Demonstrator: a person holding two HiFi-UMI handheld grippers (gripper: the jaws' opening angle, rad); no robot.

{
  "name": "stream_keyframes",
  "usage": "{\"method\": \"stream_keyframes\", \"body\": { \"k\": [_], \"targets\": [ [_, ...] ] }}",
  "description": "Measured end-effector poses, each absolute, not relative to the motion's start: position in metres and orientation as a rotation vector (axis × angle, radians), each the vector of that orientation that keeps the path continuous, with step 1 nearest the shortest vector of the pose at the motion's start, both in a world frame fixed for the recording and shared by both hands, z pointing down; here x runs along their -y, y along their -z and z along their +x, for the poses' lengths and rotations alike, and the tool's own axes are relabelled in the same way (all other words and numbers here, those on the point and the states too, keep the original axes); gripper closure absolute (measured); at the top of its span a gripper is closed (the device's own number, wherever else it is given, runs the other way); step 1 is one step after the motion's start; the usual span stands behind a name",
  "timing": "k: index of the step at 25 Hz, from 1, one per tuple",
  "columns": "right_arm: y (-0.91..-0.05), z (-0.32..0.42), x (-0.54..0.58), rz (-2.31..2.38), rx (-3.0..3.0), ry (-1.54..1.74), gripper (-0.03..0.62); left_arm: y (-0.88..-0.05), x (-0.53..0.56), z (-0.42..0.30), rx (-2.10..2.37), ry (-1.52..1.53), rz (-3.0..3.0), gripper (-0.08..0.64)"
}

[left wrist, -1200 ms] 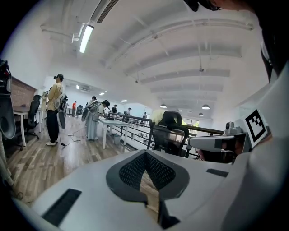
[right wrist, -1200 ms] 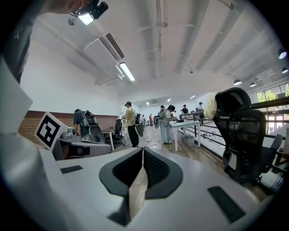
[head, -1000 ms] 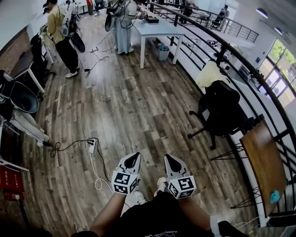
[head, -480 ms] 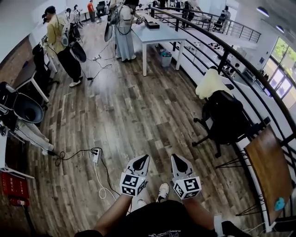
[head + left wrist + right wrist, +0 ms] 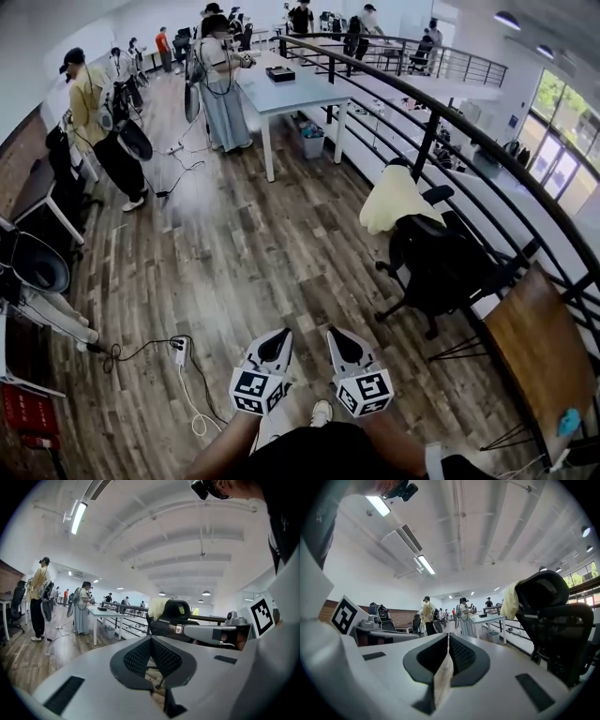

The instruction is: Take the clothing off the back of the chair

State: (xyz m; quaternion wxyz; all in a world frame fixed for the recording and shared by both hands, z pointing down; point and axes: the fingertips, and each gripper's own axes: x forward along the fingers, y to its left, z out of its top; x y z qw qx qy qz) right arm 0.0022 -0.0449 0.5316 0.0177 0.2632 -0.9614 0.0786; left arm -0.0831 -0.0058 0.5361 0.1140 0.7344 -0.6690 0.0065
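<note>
Left hand-held gripper [image 5: 277, 339] and right hand-held gripper [image 5: 337, 339] both closed tight, empty, side by side above the floor [image 5: 244, 248]. Pale yellow clothing [image 5: 392, 199] hangs over the black chair [image 5: 442, 270] back, well apart, front-right.

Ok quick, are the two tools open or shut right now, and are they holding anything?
Left tool: shut, holding nothing.
Right tool: shut, holding nothing.
</note>
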Motion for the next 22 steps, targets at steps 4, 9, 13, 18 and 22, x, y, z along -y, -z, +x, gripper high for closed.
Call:
{"method": "stream_keyframes", "body": {
  "k": [4, 9, 13, 18, 22],
  "targets": [
    [-0.527, 0.014, 0.071, 0.798, 2.993, -0.203, 0.571, -0.529, 0.032, -0.07, 1.96, -0.006, 2.194, 0.548],
    [-0.527, 0.025, 0.097, 0.804, 2.988, -0.162, 0.571, -0.519, 0.058, -0.064, 1.967, 0.031, 2.239, 0.549],
    [-0.534, 0.037, 0.107, 0.838, 2.977, -0.226, 0.571, -0.524, 0.067, -0.062, 1.961, -0.009, 2.227, 0.549],
    [-0.541, 0.042, 0.129, 0.885, 2.959, -0.248, 0.571, -0.518, 0.091, -0.061, 1.932, 0.059, 2.267, 0.549],
    [-0.543, 0.03, 0.144, 0.902, 2.944, -0.25, 0.571, -0.515, 0.11, -0.071, 1.9, 0.077, 2.303, 0.549]
  ]
}}
